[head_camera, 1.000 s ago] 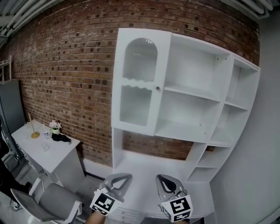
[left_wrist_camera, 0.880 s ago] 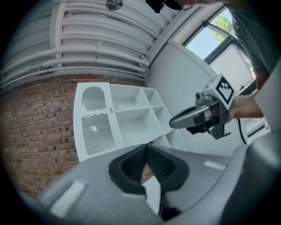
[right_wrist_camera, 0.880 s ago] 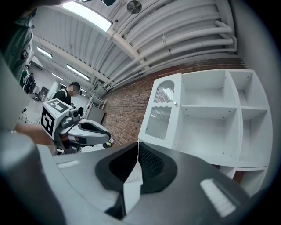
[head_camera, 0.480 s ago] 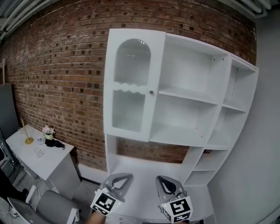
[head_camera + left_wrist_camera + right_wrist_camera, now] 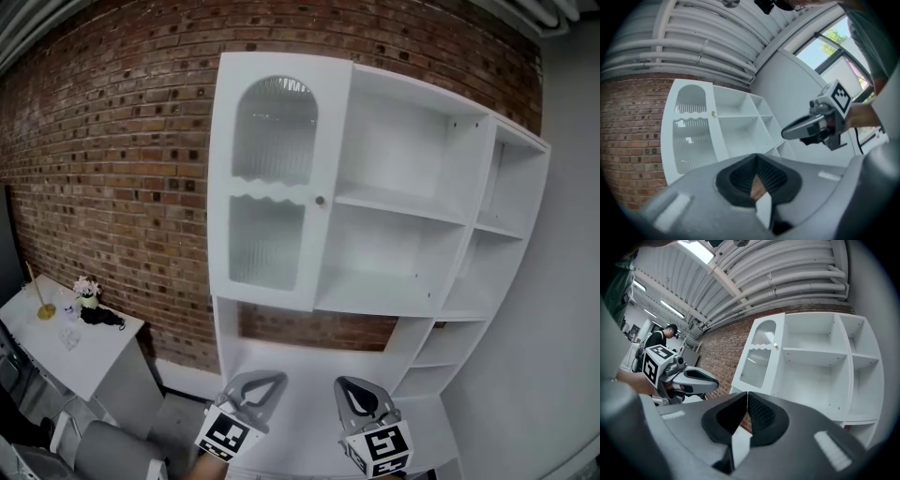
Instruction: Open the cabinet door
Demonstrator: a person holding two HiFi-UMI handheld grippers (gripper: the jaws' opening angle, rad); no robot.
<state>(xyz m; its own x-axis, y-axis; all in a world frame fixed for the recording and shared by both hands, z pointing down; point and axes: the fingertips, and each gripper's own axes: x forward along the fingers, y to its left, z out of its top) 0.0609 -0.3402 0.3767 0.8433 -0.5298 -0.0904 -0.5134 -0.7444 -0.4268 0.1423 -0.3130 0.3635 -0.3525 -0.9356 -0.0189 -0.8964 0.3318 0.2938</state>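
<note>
1. Brickwork backs the white cabinet, a tall unit of open shelves that fills the middle of the head view.
2. On the cabinet's upper left compartment sits the cabinet door, arched and paned with ribbed glass. It appears fully shut against the cabinet, so the task looks unstarted: the reach, the grip and the pull are all left to do.
3. Low and to the left of the cabinet's base stands a small white table with flowers on it. It plays no part in the task.
4. Below the cabinet's shelves, in front of its lower ledge, the left claw and the right claw hang side by side. They point level toward the cabinet and are well apart from the door.
5. Each claw has its jaws pressed together, with nothing between them.
6. At mid height on the door's right edge, beside the cabinet's middle shelf, is the knob. It is probably the grasp point, and a claw would first need to rise and spread its jaws.
</note>
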